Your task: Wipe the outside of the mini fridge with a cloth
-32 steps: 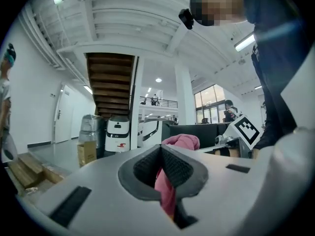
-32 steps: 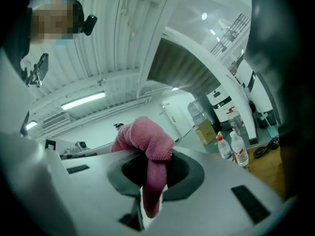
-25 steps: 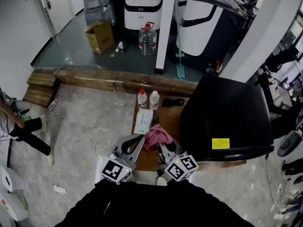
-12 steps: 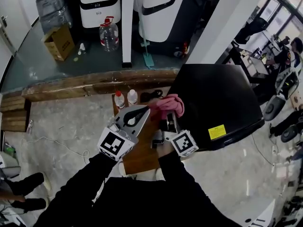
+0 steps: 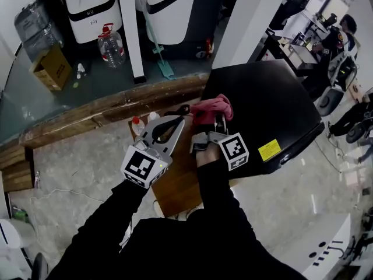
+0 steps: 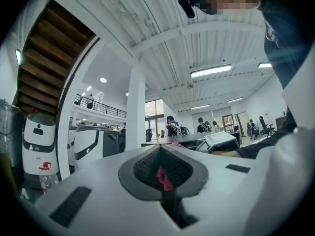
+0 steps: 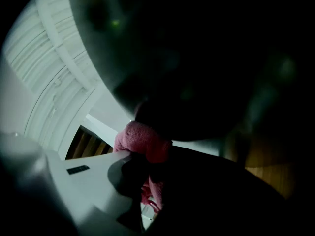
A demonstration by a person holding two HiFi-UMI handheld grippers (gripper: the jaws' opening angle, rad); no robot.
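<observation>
The black mini fridge (image 5: 268, 109) stands at the right in the head view, with a yellow label near its front edge. My right gripper (image 5: 218, 120) is shut on a pink cloth (image 5: 211, 108) and holds it against the fridge's upper left edge. In the right gripper view the cloth (image 7: 142, 140) bunches over the jaws, and the dark fridge surface (image 7: 206, 58) fills most of the picture. My left gripper (image 5: 176, 121) is raised just left of the cloth, jaws together and holding nothing. A sliver of pink shows through its jaws in the left gripper view.
A low wooden board (image 5: 178, 182) lies under the grippers, with small white bottles (image 5: 137, 125) at its far end. Beyond a wooden kerb stand a white column (image 5: 131, 28), a water jug (image 5: 111, 45), a cardboard box (image 5: 51, 66) and large white machines. People sit at desks far right.
The right gripper has lifted the pink cloth off the wooden board and brought it to the fridge's upper left edge. The left gripper rose alongside. The head view swung right.
</observation>
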